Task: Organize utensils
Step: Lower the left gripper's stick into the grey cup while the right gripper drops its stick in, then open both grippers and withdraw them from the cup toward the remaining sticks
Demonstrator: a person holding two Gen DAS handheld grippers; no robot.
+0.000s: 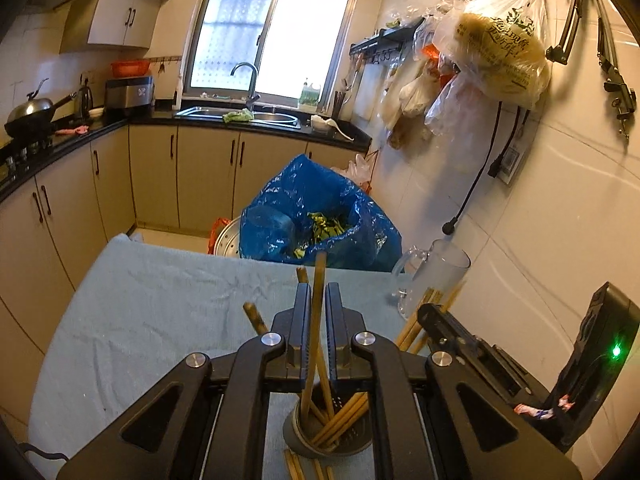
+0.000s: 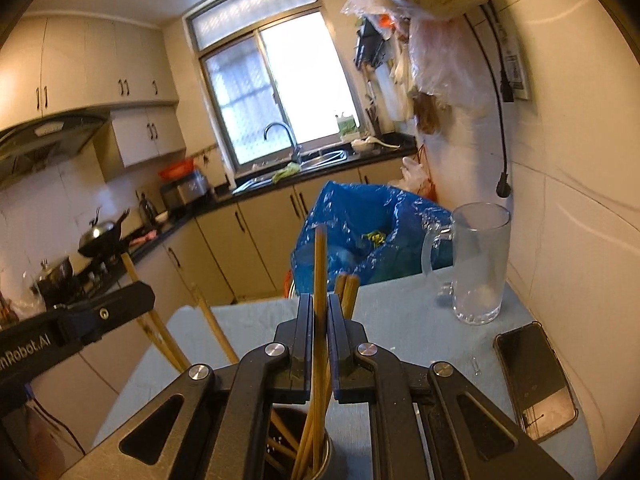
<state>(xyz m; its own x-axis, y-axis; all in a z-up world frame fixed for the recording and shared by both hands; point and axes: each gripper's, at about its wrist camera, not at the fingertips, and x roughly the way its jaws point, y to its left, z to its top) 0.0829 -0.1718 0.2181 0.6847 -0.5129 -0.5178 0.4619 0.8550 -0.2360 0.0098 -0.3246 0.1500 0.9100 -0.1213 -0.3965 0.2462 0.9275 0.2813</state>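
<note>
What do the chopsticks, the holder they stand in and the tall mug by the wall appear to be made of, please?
Chopsticks: probably bamboo or wood, matte tan with a faint grain.
Holder: dull grey with small holes in its inner wall; metal or plastic, hard to say.
Mug: clear glass by the look, see-through with a moulded handle and a thick base, though clear plastic is possible.

Two hand-held grippers of matte black plastic. The left gripper (image 1: 318, 304) has two flat, narrow fingers with ribbed inner faces, each on angled link arms with triangular cut-outs and pinned by round silver screws (image 1: 271, 338). The right gripper (image 2: 320, 314) has the same build, its pads edged in blue. Seen from the side, one body carries white lettering (image 2: 24, 354) and a small brass-ringed socket; the other shows a green light (image 1: 616, 351).
</note>
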